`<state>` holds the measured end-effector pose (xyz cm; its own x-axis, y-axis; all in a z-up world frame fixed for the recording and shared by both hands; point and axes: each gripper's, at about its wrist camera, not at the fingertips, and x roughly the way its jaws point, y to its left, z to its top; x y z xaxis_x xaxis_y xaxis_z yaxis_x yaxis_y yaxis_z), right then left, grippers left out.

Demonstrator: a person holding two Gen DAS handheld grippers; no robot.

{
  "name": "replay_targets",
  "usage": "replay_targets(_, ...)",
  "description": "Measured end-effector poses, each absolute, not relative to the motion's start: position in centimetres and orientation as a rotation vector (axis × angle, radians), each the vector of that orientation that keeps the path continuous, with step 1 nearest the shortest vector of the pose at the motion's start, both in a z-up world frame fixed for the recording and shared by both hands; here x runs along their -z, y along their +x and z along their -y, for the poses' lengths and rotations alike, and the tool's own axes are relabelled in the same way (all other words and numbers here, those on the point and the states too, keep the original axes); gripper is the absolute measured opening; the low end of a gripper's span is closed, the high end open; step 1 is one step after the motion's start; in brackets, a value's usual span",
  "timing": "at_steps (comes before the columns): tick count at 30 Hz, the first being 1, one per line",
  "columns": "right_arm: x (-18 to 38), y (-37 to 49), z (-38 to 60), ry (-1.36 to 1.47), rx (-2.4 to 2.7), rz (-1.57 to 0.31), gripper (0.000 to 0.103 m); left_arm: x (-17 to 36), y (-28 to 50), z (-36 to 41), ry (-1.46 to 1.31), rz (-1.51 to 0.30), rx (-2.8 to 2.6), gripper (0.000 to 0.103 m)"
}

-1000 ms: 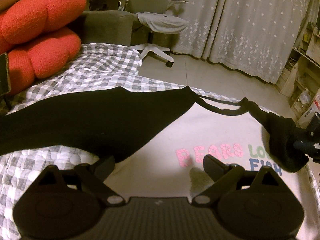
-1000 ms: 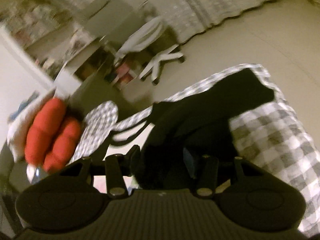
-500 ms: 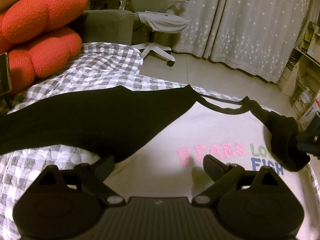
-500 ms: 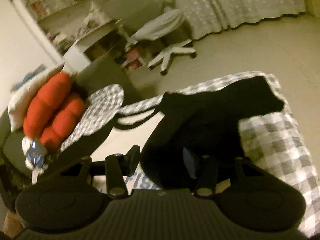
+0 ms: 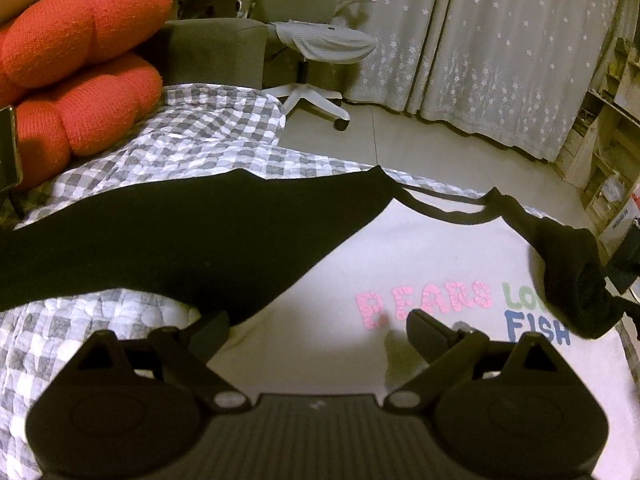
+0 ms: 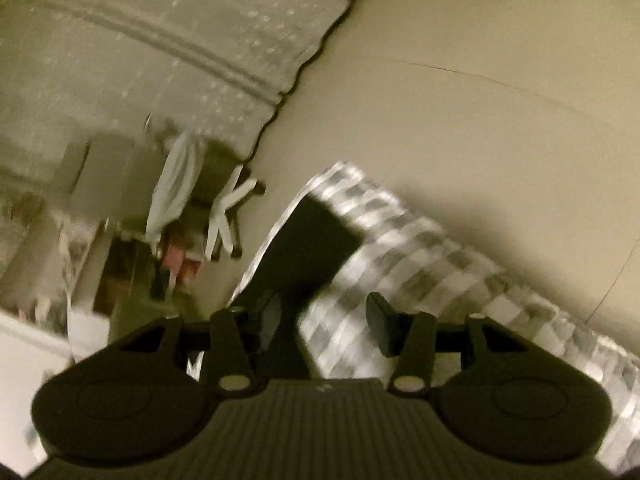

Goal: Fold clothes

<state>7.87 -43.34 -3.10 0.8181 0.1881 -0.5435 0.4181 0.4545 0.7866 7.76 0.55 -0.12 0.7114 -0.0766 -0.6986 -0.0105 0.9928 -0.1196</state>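
On the checked bedspread (image 5: 168,152) lies the white shirt (image 5: 420,248), its black sleeve (image 5: 180,240) at 9 o'clock. Left gripper (image 5: 318,322) hovers unchanged, jaws wide, empty. Right gripper (image 6: 320,316), clamped on bunched sleeve half a second ago, now stands open, empty, swung away; view blurred.

White shirt (image 5: 400,264) with black sleeves (image 5: 180,240) and pink, green, blue letters (image 5: 424,300), grey and white checked blanket (image 5: 192,148), red cushions (image 5: 80,80), white starry curtains (image 5: 500,40)

White raglan shirt with black sleeves (image 5: 400,272): on the grey-checked quilt (image 5: 168,156).
Red knitted cushions (image 5: 76,60): behind, left.
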Motion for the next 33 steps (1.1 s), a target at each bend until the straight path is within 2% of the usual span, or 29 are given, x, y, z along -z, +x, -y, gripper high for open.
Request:
replay_targets(8, 3.9, 10.4, 43.5, 1.225, 0.128, -0.58, 0.051, 0.1, 7.8, -0.6, -0.121, -0.777, 0.04, 0.096)
replay_targets(9, 3.5, 10.8, 43.2, 1.179, 0.136, -0.579, 0.046, 0.1, 7.8, -0.6, -0.121, -0.777, 0.039, 0.096)
replay_targets(10, 3.1, 11.1, 42.8, 1.124, 0.145, -0.578, 0.02, 0.1, 7.9, -0.6, -0.121, -0.777, 0.039, 0.096)
replay_targets(11, 2.6, 11.4, 42.2, 1.054, 0.155, -0.574, 0.008, 0.1, 7.9, -0.7, -0.123, -0.777, 0.039, 0.096)
replay_targets(13, 1.5, 11.9, 40.9, 0.918, 0.166, -0.554, 0.008, 0.0, 7.9, -0.9, -0.131, -0.777, 0.04, 0.096)
replay_targets(16, -1.7, 11.4, 38.2, 0.709, 0.094, -0.429, 0.008, -0.3, 7.8, -1.6, -0.162, -0.771, 0.043, 0.095)
replay_targets(20, -6.7, 10.0, 32.2, 0.447, -0.154, -0.265, 0.008, -0.7, 7.7, -2.9, -0.211, -0.764, 0.027, 0.09)
replay_targets(23, -8.6, 9.1, 27.7, 0.308, -0.372, -0.234, 0.008, -0.9, 7.6, -3.8, -0.243, -0.76, 0.006, 0.09)
replay_targets(29, -8.4, 9.1, 21.0, 0.069, -0.533, -0.322, 0.008, -1.4, 7.1, -6.2, -0.31, -0.744, -0.041, 0.09)
replay_targets(33, -7.3, 10.4, 20.5, 0.067, -0.538, -0.41, 0.008, -1.9, 6.8, -6.3, -0.29, -0.713, -0.028, 0.09)
